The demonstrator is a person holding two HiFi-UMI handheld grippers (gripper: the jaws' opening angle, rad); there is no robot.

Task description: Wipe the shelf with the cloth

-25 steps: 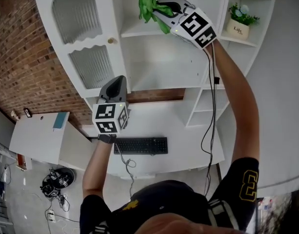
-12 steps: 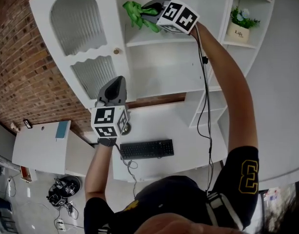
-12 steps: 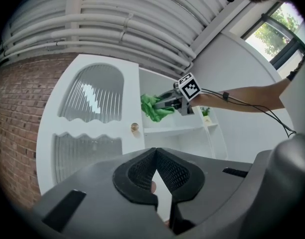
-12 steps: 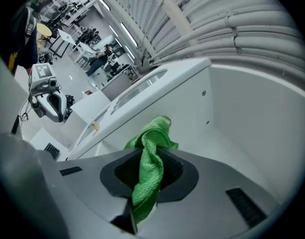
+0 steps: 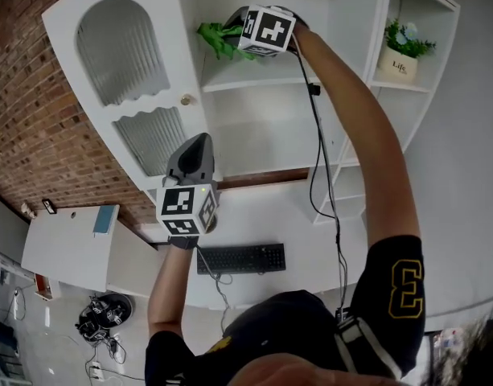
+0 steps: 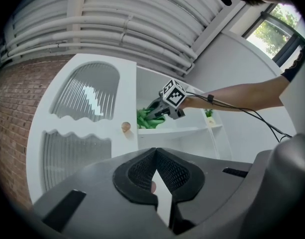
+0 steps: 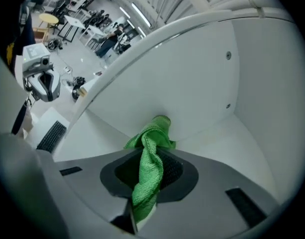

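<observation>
Leftward travel of the right gripper (image 5: 235,34) along the upper shelf (image 5: 262,79), from its right part a second ago to the left corner now; left gripper (image 5: 195,146) roughly where it was, over the desk.

- Cloth (image 5: 213,37): green, nubbly microfibre, twisted into a rope. Clamped between the right gripper's jaws, free end bunched against the shelf's back corner. The right gripper view shows the weave of the cloth (image 7: 149,169) and the mesh-textured black pads of the gripper (image 7: 150,179). The left gripper view shows the cloth (image 6: 148,120) only as a small green clump.
- Left gripper (image 6: 156,175): grey shell, pads meeting at the tips, nothing held.
- Shelf unit: smooth white board; door (image 5: 109,55) with arched, ribbed glass panels and a round pale knob (image 5: 185,100).
- Potted plant (image 5: 402,48): cream pot, lettering "Life", on the right side shelf; head view only.
- Keyboard (image 5: 240,258): black, on the white desk.
- Brick wall (image 5: 29,135): red, rough.
- Sleeve (image 5: 403,284): black, numeral "3".
</observation>
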